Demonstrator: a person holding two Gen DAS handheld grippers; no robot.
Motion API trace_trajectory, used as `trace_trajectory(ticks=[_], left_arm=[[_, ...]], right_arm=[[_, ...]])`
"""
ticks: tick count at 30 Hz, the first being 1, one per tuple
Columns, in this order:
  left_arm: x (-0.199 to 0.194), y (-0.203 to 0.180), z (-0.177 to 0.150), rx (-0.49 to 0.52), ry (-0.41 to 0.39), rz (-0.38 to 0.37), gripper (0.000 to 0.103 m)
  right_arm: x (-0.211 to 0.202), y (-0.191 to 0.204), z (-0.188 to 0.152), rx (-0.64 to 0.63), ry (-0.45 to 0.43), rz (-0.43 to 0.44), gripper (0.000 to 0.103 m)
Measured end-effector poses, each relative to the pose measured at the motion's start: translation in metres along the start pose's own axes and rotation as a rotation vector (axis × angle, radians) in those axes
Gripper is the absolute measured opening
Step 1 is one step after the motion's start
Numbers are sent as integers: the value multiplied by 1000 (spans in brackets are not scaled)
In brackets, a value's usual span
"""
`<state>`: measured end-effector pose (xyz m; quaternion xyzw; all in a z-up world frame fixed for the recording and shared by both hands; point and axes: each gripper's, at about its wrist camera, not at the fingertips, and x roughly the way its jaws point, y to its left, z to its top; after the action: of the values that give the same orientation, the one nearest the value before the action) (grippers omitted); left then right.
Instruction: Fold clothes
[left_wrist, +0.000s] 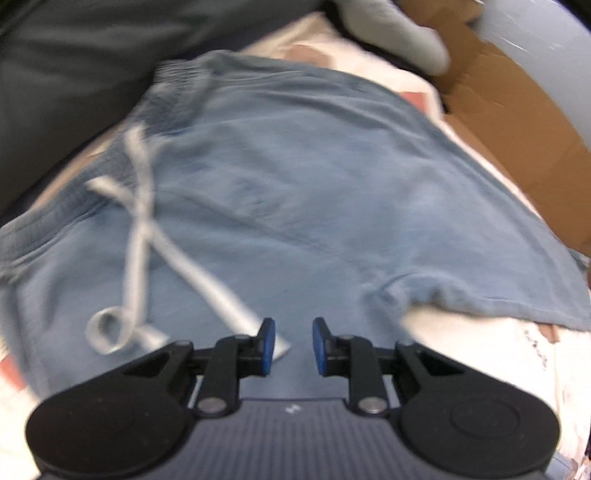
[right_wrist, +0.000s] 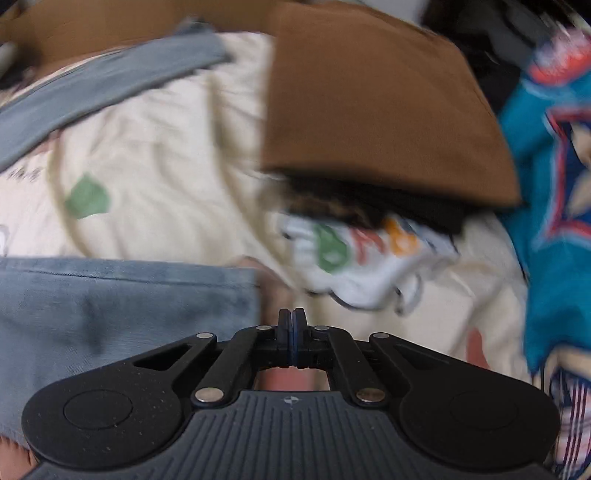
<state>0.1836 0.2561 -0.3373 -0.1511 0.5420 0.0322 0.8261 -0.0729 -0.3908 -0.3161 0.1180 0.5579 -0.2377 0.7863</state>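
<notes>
light blue drawstring shorts (left_wrist: 295, 177) lie spread flat on a cream printed bedsheet (right_wrist: 155, 147), pale drawstring (left_wrist: 140, 229) crossed on top. left gripper (left_wrist: 293, 347): fingers slightly apart above the shorts, holding nothing. right gripper (right_wrist: 292, 325): fingers pressed together, apparently empty, beside the shorts' edge; the view is blurred.

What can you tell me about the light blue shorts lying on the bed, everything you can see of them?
The light blue shorts look like soft cotton jersey, spread fairly flat on a cream printed sheet. They have a gathered elastic waistband at the far left and a pale grey drawstring lying crossed on the front, one end curled into a loop. The leg hem is slightly bunched. The left gripper hovers over them, jaws open, holding nothing.
</notes>
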Motion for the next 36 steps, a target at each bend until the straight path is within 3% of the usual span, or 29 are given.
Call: trace_trajectory(ticks=[5,11,15,19,25,29,31,33,36], left_arm=[[22,-33,7,84,14,-51,23],[39,-64,3,179,10,-121,23],[50,-69,-9,258,73,-90,23],[57,-62,-23,274,133,-89,25],[53,-70,-20,300,148,-74,23],[50,-78,-16,320,125,-93,23],[50,-82,-15,328,108,-91,23],[49,-85,-14,334,92,-90,23],[50,-89,-10,324,83,-76,23]], right_arm=[[-2,-24,-4,57,-3,77,0],[3,-17,-1,73,4,132,0],[9,-6,-1,61,19,161,0],[16,4,-4,43,53,186,3],[23,10,-11,42,80,188,4],[14,13,-2,18,27,186,4],[9,16,9,10,-4,208,6],[6,22,20,0,-27,226,21],[6,37,38,-35,-52,259,24]])
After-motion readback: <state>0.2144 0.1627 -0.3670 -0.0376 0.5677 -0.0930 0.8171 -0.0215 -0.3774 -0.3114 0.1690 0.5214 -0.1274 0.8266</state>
